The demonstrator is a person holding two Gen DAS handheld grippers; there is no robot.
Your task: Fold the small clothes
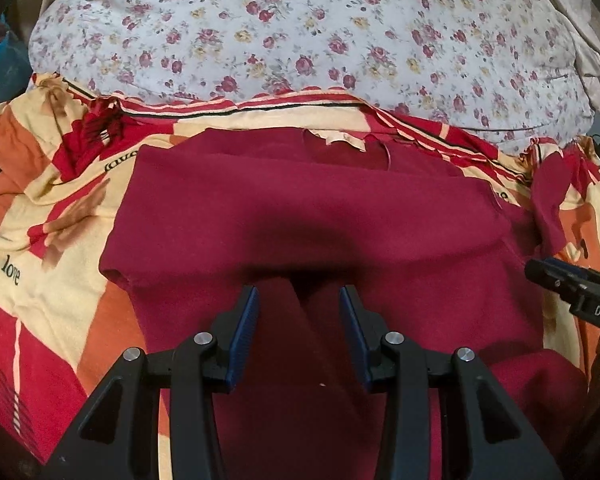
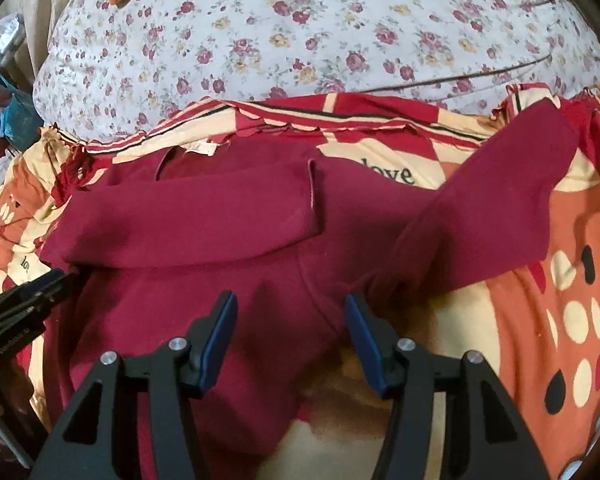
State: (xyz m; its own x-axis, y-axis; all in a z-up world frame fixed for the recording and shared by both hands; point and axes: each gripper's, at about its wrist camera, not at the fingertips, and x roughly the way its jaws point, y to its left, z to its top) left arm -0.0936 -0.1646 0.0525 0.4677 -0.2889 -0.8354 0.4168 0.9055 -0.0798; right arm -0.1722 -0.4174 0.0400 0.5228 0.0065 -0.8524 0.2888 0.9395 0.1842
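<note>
A dark red long-sleeved top [image 1: 300, 208] lies spread on a bed sheet [image 1: 40, 240] patterned in red, orange and cream with the word "love" printed on it. Behind the sheet rises a white cushion or quilt with small red roses [image 1: 300, 32]. In the right wrist view one sleeve [image 2: 236, 216] is folded across the chest of the top, its cuff lying near the middle, while the other sleeve [image 2: 500, 188] stretches out to the right over the sheet. The neckline with a pale label [image 2: 198, 148] faces the floral bedding. The left gripper [image 1: 299, 300] hovers over the lower body of the garment; its blue-padded fingers [image 1: 244, 332] stand apart, and a ridge of red cloth rises between them, though whether the pads press on it cannot be told. The right gripper [image 2: 291, 308] is above the garment's right side near the armpit, fingers [image 2: 366, 344] well apart, nothing clamped.
</note>
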